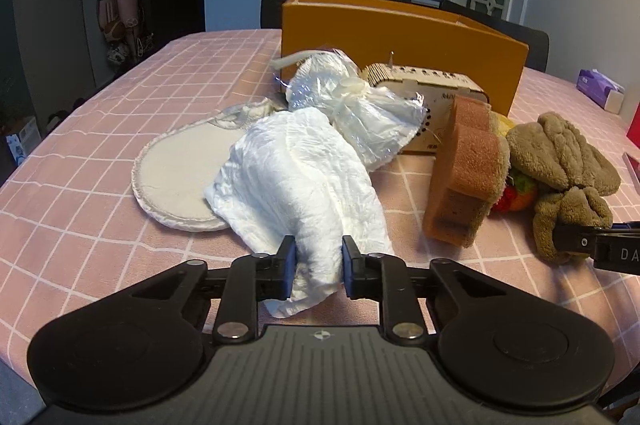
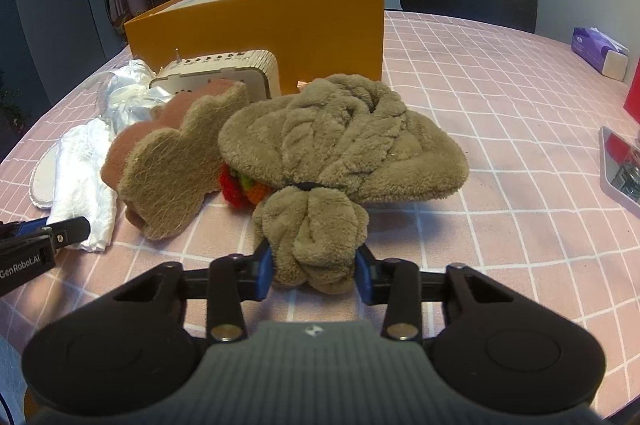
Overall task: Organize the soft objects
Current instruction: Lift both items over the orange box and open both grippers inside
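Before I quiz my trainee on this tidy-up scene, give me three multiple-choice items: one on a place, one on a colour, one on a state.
1. What stands directly behind the wooden box?
A. orange box
B. tissue pack
C. chair

2. What colour is the tablecloth?
A. green striped
B. pink checked
C. plain white

3. What is the right gripper doing?
A. open above the table
B. shut on the brown plush towel
C. shut on the sponge

Answers: 1 A, the orange box rises right behind it. 2 B, pink with white lines. 3 B, its pads squeeze the brown plush towel at its bunched end.
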Demonstrator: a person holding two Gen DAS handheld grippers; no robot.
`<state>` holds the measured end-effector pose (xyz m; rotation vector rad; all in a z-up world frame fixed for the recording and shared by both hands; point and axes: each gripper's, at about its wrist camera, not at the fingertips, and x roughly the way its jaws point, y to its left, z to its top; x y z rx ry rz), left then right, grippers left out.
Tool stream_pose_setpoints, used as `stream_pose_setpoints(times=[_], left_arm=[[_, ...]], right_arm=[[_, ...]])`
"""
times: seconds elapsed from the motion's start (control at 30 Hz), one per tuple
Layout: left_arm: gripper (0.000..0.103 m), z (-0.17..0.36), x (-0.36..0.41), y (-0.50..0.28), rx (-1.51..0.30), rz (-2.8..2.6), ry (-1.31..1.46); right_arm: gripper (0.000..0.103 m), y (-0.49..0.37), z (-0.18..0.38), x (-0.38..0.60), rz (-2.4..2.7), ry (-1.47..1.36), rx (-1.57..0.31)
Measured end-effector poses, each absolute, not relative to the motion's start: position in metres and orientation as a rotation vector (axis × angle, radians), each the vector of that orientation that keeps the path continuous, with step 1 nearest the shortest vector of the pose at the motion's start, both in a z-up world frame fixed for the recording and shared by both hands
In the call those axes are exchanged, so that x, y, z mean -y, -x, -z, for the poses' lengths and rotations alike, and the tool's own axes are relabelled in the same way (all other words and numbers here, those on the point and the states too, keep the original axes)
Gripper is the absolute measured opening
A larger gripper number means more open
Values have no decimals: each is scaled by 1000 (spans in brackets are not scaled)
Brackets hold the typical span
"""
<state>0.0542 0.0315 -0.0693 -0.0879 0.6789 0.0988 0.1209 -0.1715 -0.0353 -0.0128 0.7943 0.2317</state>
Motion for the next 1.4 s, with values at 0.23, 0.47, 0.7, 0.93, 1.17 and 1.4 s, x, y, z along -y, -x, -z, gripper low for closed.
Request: stream_pose_setpoints(times=[0.23, 0.47, 0.7, 0.93, 1.17, 1.4], left_arm=[[22, 54, -35, -49, -666, -68, 103], [21, 38, -36, -43, -647, -29, 116], [21, 19, -37, -34, -627, 2, 115], [21, 3, -37, -27, -619, 54, 123], [21, -15, -29, -25, -596, 143, 93], [21, -44, -26, -29, -536, 211, 48]], right_arm=[[32, -116, 21, 171, -229, 44, -777], [31, -108, 6, 180, -235, 25, -767], [31, -101, -10, 189, -236, 11, -757], [31, -97, -20, 191, -242, -8, -770], [31, -91, -40, 191, -255, -8, -738], [31, -90, -72, 187, -275, 17, -685]])
